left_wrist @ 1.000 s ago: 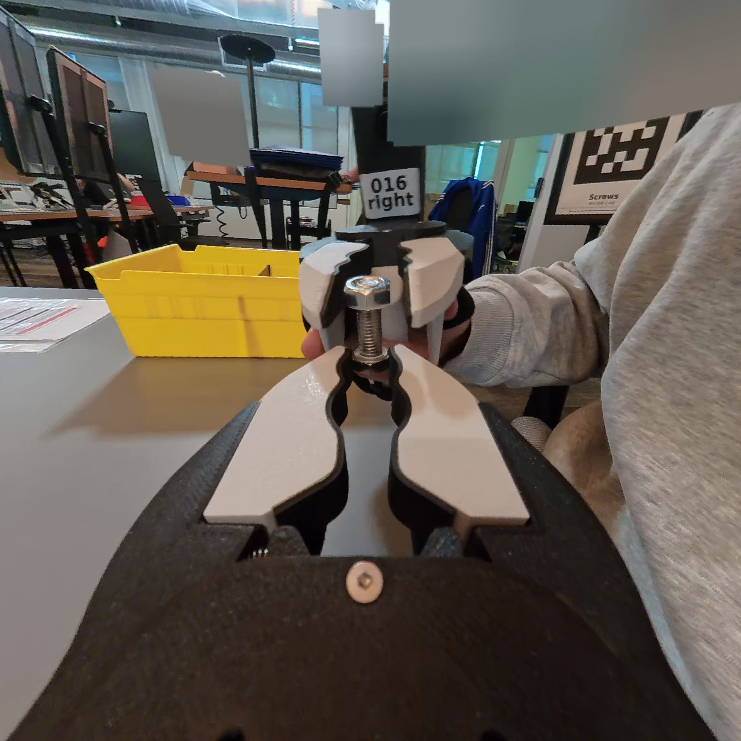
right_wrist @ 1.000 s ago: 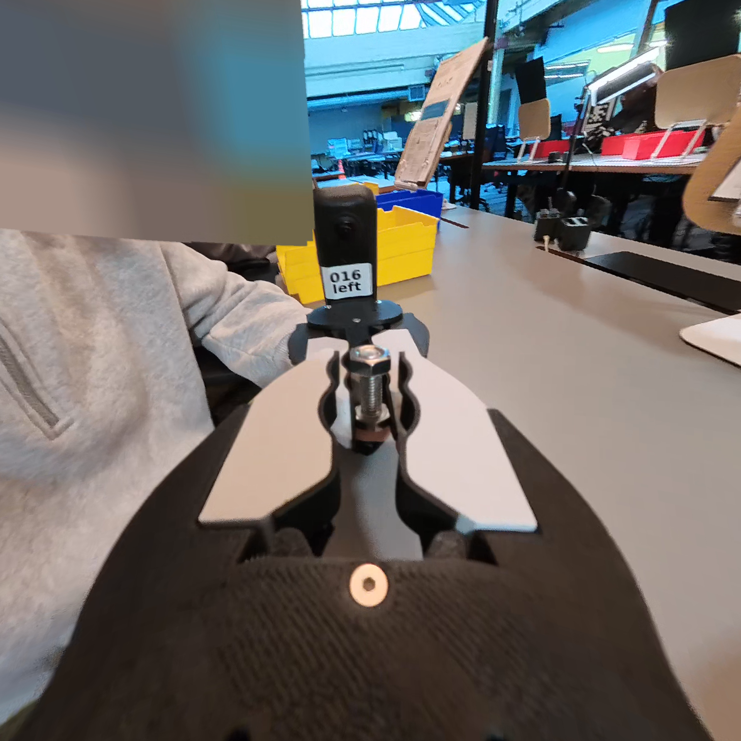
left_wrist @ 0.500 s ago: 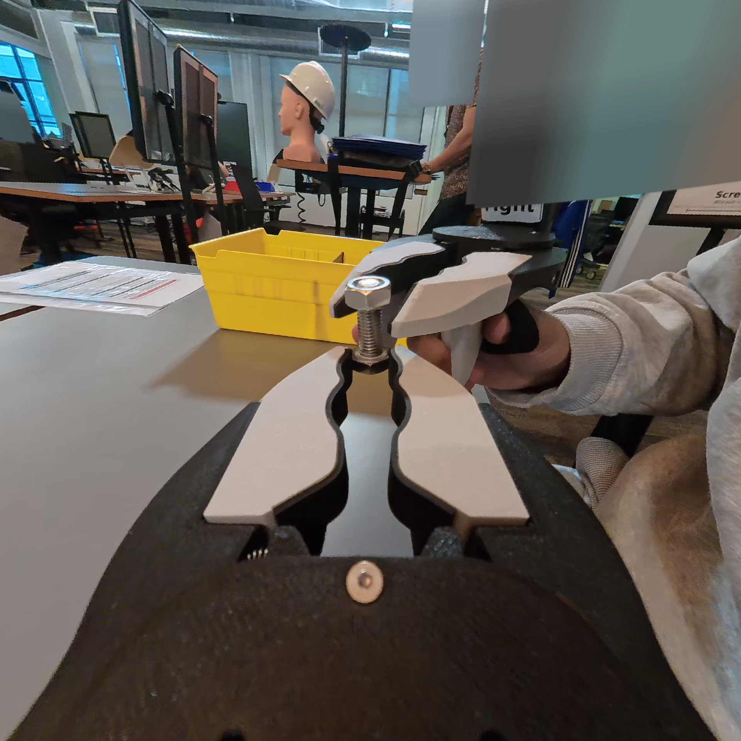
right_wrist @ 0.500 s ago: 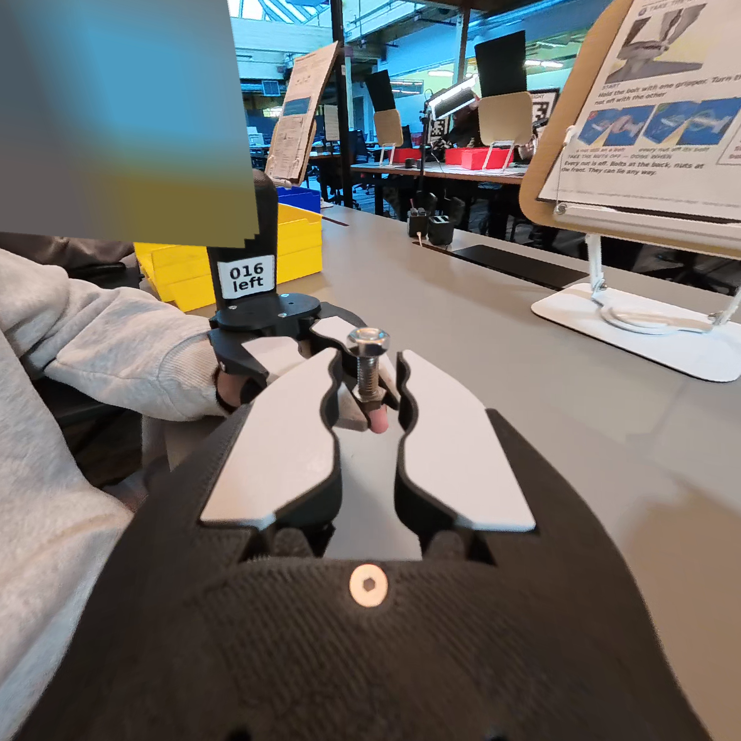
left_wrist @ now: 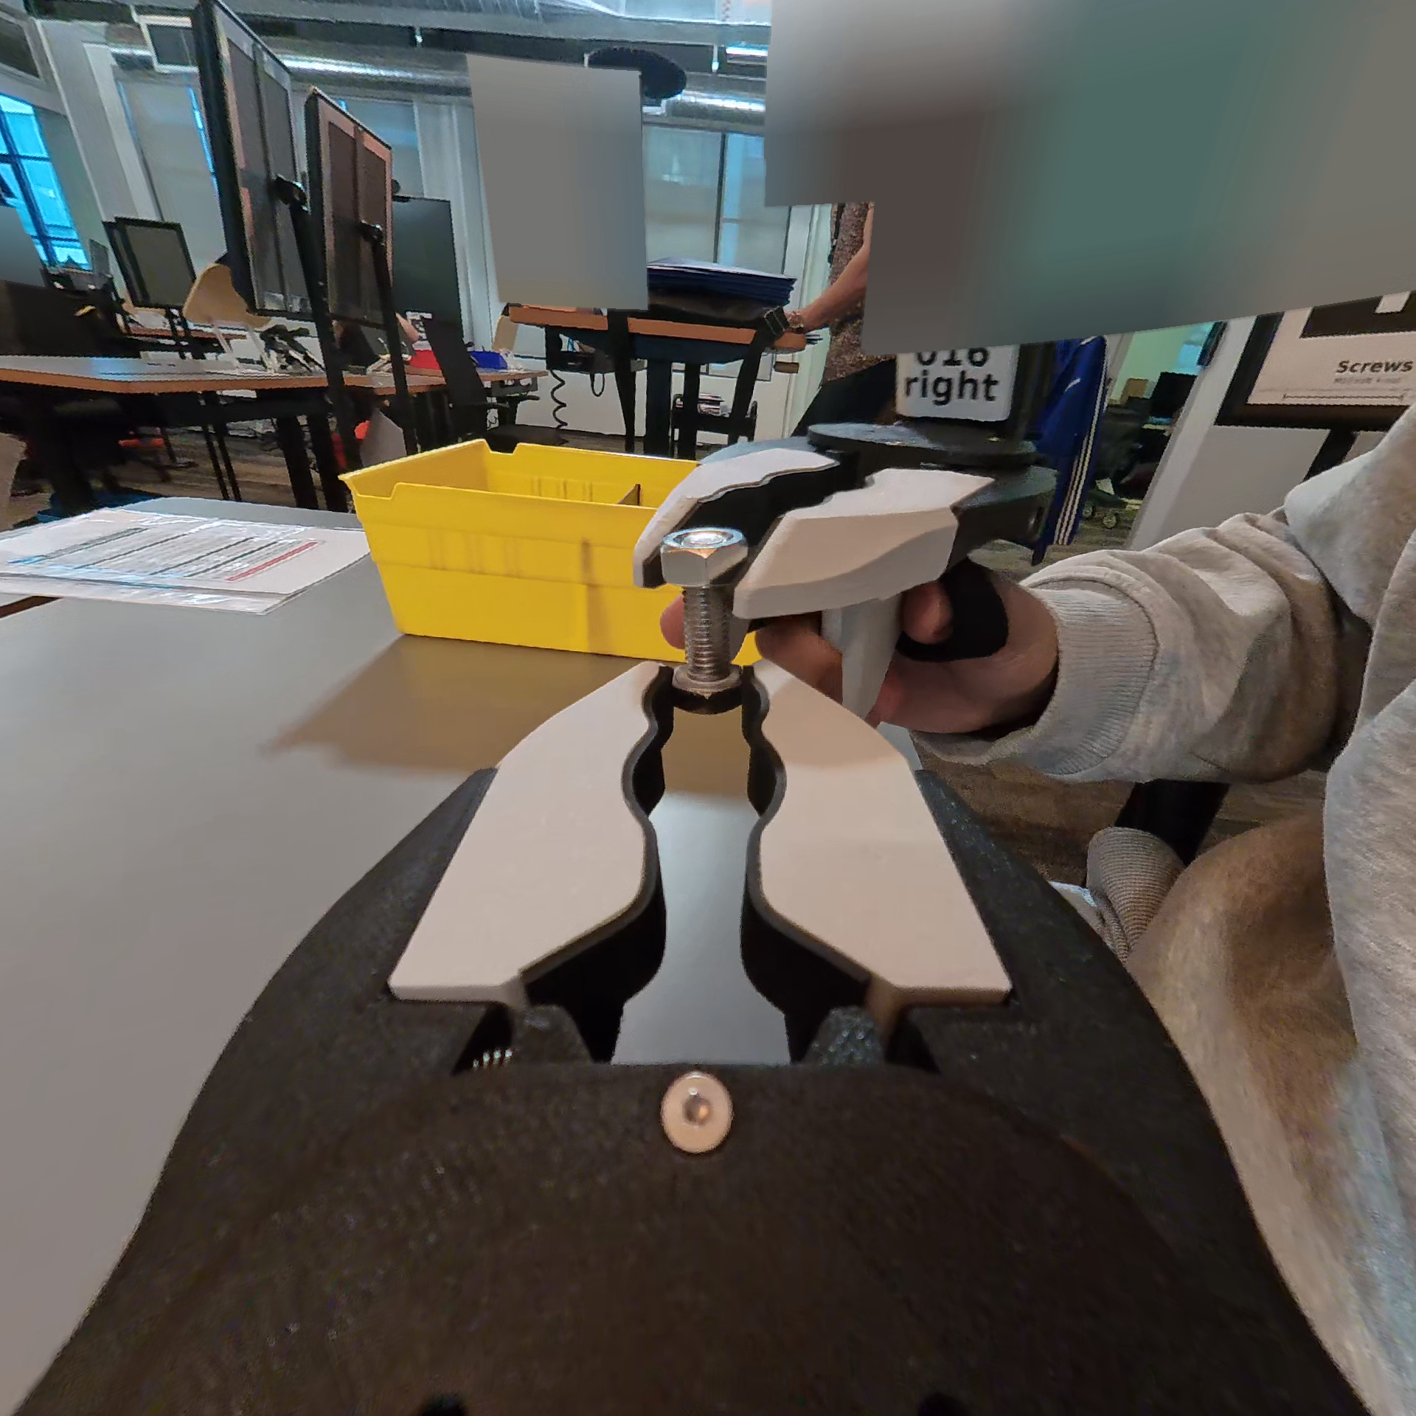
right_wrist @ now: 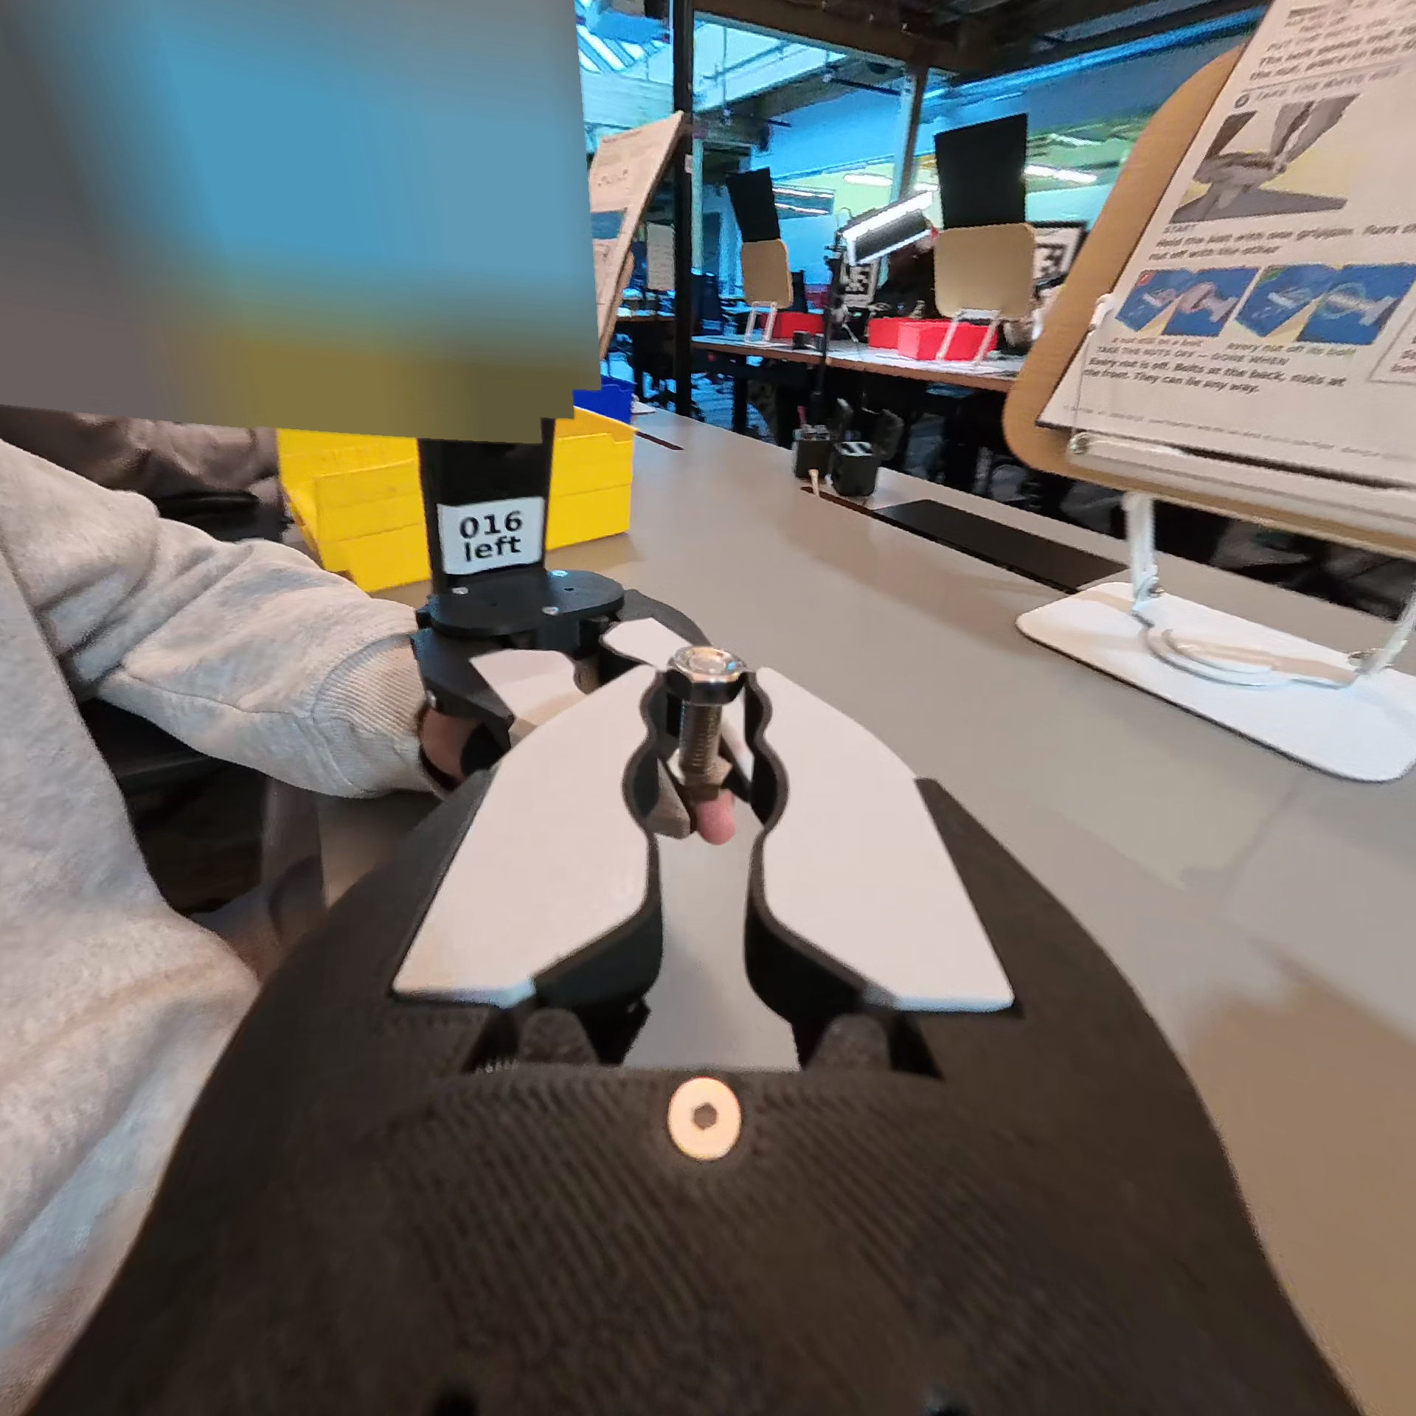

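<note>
Grey table (left_wrist: pixel 191 766) beneath; left gripper (left_wrist: pixel 703 682) still clenches nut, right gripper (right_wrist: pixel 703 689) now closed on bolt (left_wrist: pixel 703 605) head.

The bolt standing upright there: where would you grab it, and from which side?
Probably by its six-sided head, coming in level from the side: the bolt stands upright, the head's flat faces offer a firm hold, and the left gripper holds the nut at the bottom.
</note>
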The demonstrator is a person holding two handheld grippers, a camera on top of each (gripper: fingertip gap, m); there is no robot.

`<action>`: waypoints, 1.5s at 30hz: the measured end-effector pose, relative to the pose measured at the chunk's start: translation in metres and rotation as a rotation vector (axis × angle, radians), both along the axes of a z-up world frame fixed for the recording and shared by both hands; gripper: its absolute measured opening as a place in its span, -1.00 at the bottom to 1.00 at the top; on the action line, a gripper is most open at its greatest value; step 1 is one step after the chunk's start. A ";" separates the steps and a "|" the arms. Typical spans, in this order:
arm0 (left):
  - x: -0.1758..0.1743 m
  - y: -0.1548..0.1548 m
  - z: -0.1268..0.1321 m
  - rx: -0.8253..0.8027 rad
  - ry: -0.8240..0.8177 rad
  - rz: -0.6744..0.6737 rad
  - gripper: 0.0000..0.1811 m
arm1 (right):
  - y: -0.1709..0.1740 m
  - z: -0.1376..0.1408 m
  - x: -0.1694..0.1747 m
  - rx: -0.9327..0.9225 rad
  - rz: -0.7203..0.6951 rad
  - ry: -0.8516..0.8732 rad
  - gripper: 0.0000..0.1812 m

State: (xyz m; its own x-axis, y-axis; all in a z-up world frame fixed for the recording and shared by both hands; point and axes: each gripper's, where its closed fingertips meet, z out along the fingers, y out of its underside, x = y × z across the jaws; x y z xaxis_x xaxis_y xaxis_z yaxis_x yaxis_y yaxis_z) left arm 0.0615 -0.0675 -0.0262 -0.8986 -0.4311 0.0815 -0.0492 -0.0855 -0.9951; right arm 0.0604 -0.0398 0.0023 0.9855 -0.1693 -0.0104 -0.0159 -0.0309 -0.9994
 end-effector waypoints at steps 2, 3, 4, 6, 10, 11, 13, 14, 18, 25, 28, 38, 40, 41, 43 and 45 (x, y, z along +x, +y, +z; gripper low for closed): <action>0.000 0.000 0.000 0.001 0.002 -0.001 -0.81 | -0.001 0.000 0.001 0.033 0.032 0.072 -0.79; 0.000 0.000 0.000 0.000 0.004 -0.003 -0.81 | -0.002 0.000 0.001 0.049 0.047 0.100 -0.79; 0.000 0.000 0.000 -0.001 0.006 -0.005 -0.81 | -0.002 0.000 0.002 0.060 0.059 0.123 -0.79; 0.000 0.000 0.000 -0.008 0.011 -0.013 -0.81 | -0.003 0.001 0.001 0.071 0.083 0.139 -0.79; -0.004 -0.002 0.002 -0.017 0.008 -0.035 -0.81 | -0.004 0.003 -0.004 0.076 0.137 0.137 -0.79; -0.004 -0.002 0.002 -0.016 0.004 -0.038 -0.81 | -0.004 0.003 -0.004 0.079 0.147 0.145 -0.79; -0.005 -0.003 0.003 -0.022 0.008 -0.047 -0.81 | -0.004 0.004 -0.005 0.090 0.163 0.173 -0.79; -0.006 -0.003 0.003 -0.029 0.012 -0.054 -0.81 | -0.004 0.005 -0.006 0.096 0.170 0.185 -0.79; -0.002 0.000 0.003 -0.031 0.012 -0.029 -0.81 | -0.004 0.006 -0.001 0.091 0.134 0.186 -0.75; 0.037 0.029 -0.007 0.081 0.000 0.275 -0.81 | -0.009 0.006 0.024 -0.046 -0.071 0.169 -0.62; 0.040 0.032 -0.009 0.096 0.013 0.306 -0.81 | -0.006 0.000 0.033 -0.198 -0.107 0.173 -0.55; 0.036 0.030 -0.006 0.095 -0.002 0.306 -0.82 | 0.016 -0.006 0.026 -0.712 0.045 0.317 -0.63; 0.034 0.028 -0.004 0.099 -0.020 0.306 -0.81 | 0.018 -0.006 0.026 -0.771 0.034 0.284 -0.72; 0.033 0.028 -0.003 0.099 -0.032 0.305 -0.81 | 0.018 -0.005 0.027 -0.795 0.027 0.264 -0.76; 0.032 0.028 -0.001 0.095 -0.043 0.304 -0.81 | 0.019 -0.004 0.025 -0.841 0.034 0.233 -0.78; 0.030 0.026 0.001 0.067 -0.026 0.273 -0.81 | 0.018 -0.002 0.022 -0.894 0.067 0.173 -0.78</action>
